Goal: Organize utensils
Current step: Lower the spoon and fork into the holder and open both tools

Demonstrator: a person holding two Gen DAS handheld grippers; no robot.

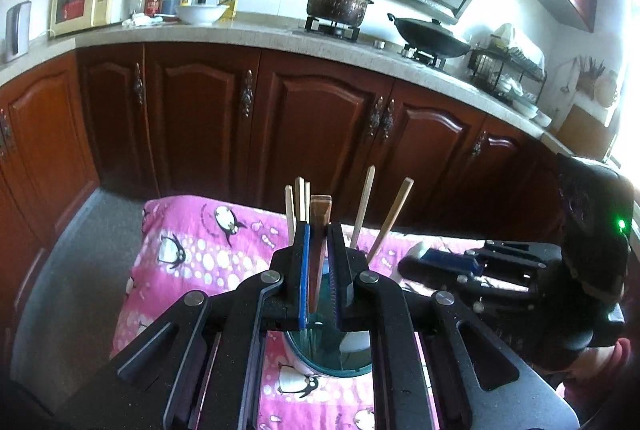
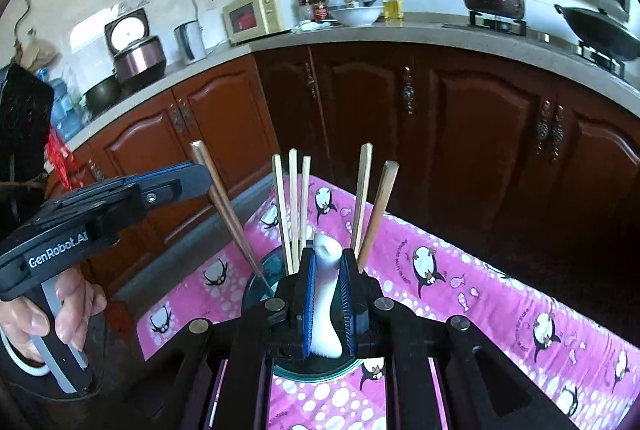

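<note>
Nearest at hand, the left gripper [image 1: 319, 270] is clenched on a dark brown chopstick [image 1: 320, 230] whose tip dips into the teal holder [image 1: 320, 358]; the right gripper [image 2: 327, 306] is clenched on a white spoon [image 2: 326, 294] above the same holder. Both hang over a pink penguin-print cloth [image 2: 460, 270]. From nine o'clock round to three runs the grey counter [image 1: 248, 32] on red-brown cabinets: one microwave [image 1: 86, 2], one white bowl [image 1: 201, 13], one lidded pot [image 1: 338, 3], one wok [image 1: 434, 37]. Five pale chopsticks [image 2: 294, 206] stand in the holder, three at eleven o'clock, two at one.
</note>
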